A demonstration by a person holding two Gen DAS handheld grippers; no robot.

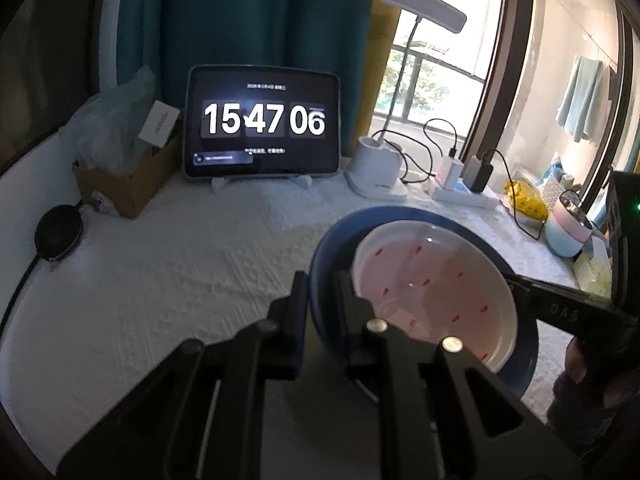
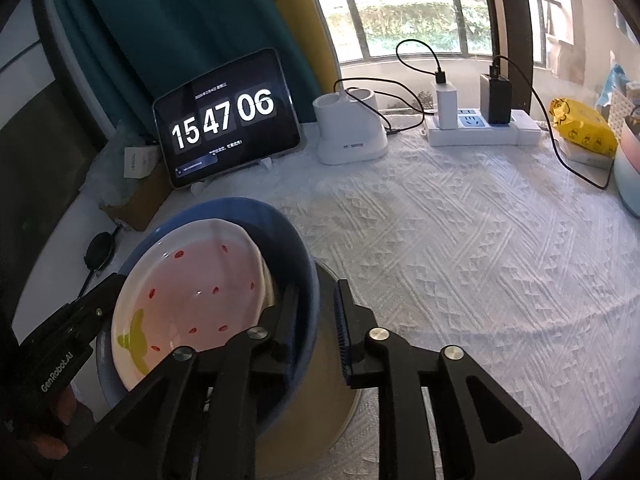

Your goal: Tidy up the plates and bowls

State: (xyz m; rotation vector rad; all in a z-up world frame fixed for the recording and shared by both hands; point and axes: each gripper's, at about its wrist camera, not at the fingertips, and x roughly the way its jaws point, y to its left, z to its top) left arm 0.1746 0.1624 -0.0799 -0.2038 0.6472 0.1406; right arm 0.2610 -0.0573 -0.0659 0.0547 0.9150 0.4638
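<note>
Two bowls: we hold a blue bowl (image 1: pixel 516 364) with a white strawberry bowl (image 1: pixel 432 292) nested inside it, tilted; in the right wrist view a beige plate (image 2: pixel 320 412) lies under the blue bowl on the white tablecloth (image 2: pixel 480 264).
Left gripper (image 1: pixel 322 304): its two fingers straddle the blue bowl's rim, one outside and one inside; we judge it clamped on that rim.
Right gripper (image 2: pixel 316 320): one finger sits inside the blue bowl's wall, the other stands apart outside with a gap showing; we read it as parted, not yet pinching.
Step in hand: we judge this to be settling the nested bowls onto the plate; to do it well we should keep the rim grip firm, level the blue bowl so that the white one does not slide, and lower it centred on the plate before letting go.
Risk: the white bowl sits loose and tipped; a jerk could rattle it out.
Left view only: the desk lamp (image 1: pixel 420 4) head and the pastel pot (image 1: pixel 568 228) at the table's far side.
Right view only: the plate beneath, and the green leaf painted in the white bowl; the clock tablet (image 2: pixel 224 120) shows in both.
</note>
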